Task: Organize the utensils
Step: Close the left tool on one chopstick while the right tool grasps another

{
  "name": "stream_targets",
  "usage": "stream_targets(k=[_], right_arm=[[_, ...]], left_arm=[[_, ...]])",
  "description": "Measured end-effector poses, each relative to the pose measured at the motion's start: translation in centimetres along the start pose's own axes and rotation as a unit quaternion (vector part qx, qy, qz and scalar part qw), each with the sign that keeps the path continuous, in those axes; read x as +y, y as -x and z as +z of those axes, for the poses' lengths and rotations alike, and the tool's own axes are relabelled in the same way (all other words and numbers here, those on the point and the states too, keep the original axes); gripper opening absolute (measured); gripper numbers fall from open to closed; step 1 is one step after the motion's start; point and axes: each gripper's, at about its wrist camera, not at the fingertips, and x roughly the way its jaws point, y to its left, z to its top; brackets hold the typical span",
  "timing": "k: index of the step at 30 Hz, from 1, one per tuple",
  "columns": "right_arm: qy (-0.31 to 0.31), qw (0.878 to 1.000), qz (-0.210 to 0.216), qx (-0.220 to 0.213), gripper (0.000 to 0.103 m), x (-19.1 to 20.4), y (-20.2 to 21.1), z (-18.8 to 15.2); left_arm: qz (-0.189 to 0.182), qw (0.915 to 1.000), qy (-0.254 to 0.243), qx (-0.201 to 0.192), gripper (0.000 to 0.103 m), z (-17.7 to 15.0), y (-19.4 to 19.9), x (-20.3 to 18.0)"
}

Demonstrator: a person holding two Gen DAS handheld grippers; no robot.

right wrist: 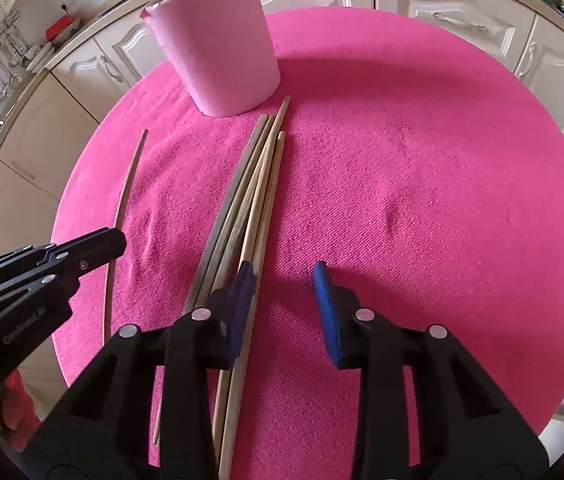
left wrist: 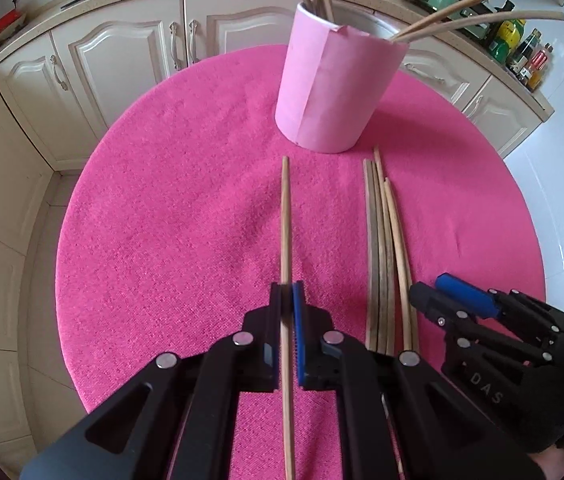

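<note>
Left gripper [left wrist: 287,300] clamped on one thin wooden chopstick [left wrist: 285,216] over the round pink cloth-covered table [left wrist: 182,200]. Right gripper [right wrist: 283,276] stood apart beside the bundle of wooden chopsticks [right wrist: 250,184], gripping nothing. Pink paper-wrapped cylindrical holder [left wrist: 333,88] nearby held more.

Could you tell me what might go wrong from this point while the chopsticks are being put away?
The left gripper pinches one long wooden chopstick partway along, so it could pivot or slip when lifted. The open right gripper sits at the edge of the chopstick bundle and may scatter it. The pink paper-wrapped cup, already holding sticks, could tip if bumped.
</note>
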Motion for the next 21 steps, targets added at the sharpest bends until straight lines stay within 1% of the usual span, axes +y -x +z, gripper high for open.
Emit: stream_targets(k=[4, 8, 12, 15, 18, 19, 21], right_arm=[[-0.001, 1.000, -0.009, 0.010, 0.031, 0.4, -0.4, 0.5], [0.024, 0.999, -0.026, 0.024, 0.031, 1.5, -0.8, 0.9], [0.033, 0.999, -0.027, 0.033, 0.030, 1.2, -0.9, 0.9], [0.031, 0.998, -0.034, 0.040, 0.025, 1.2, -1.2, 1.6], [0.032, 0.998, -0.034, 0.044, 0.013, 0.8, -1.4, 2.1], [0.023, 0.998, -0.024, 0.047, 0.009, 0.3, -1.4, 2.1], [-0.002, 0.999, 0.001, 0.051, 0.006, -1.1, -1.2, 2.2]], left_arm=[[0.000, 1.0000, 0.003, -0.002, 0.006, 0.0, 0.0, 0.1], [0.000, 1.0000, 0.006, -0.004, 0.006, 0.2, 0.1, 0.1], [-0.001, 1.0000, 0.003, -0.008, 0.006, 0.3, 0.3, -0.2], [-0.001, 0.9999, 0.004, -0.011, 0.006, 0.3, 0.4, -0.5], [-0.002, 0.9999, 0.000, -0.015, 0.006, 0.4, 0.7, -0.7], [-0.003, 0.9999, -0.001, -0.017, 0.006, 0.4, 0.9, -0.9], [-0.005, 0.9997, -0.004, -0.021, 0.006, 0.4, 1.4, -1.0]])
